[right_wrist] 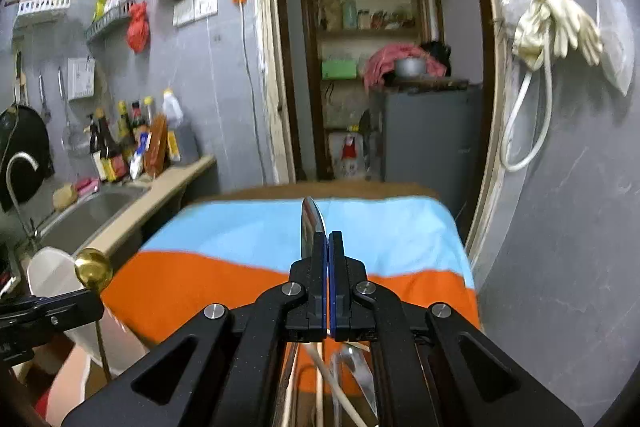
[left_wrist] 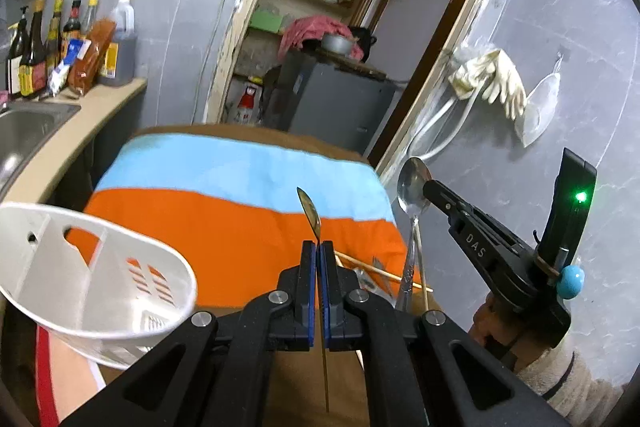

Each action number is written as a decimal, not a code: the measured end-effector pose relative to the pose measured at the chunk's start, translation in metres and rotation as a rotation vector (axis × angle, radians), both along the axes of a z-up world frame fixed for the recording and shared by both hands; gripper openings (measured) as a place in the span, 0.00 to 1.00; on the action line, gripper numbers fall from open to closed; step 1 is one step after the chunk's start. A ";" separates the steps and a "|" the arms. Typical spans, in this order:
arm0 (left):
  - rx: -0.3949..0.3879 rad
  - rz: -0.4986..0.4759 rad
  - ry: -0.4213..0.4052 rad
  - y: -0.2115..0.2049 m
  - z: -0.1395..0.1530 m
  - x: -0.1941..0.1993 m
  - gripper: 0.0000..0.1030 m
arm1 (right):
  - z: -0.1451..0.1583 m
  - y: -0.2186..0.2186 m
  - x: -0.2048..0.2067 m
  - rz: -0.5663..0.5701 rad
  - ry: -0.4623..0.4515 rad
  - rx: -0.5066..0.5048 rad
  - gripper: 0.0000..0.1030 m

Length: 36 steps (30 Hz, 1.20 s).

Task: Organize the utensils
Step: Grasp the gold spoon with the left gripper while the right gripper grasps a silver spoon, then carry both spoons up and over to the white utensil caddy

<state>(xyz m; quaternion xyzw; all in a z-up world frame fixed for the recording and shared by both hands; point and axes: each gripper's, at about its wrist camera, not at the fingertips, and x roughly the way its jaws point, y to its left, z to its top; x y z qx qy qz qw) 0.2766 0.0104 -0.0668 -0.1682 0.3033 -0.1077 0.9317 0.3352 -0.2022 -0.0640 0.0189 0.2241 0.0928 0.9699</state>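
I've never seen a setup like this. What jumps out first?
Two black grippers, each clamped on a spoon: the left gripper pinches a gold spoon, the right gripper a silver spoon, both raised above the table. Below them lies a bright orange-and-blue cloth, and a white caddy stands at its left edge.

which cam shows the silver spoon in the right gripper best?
Left wrist view: the silver spoon shows whole, bowl up and patterned handle hanging down, clamped in the right gripper. The right wrist view gives only the spoon's bowl edge-on above its own shut fingers.
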 end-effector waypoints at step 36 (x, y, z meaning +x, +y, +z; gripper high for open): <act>0.025 0.388 -0.228 0.195 0.016 -0.020 0.02 | 0.042 0.195 -0.037 0.198 -0.275 0.132 0.01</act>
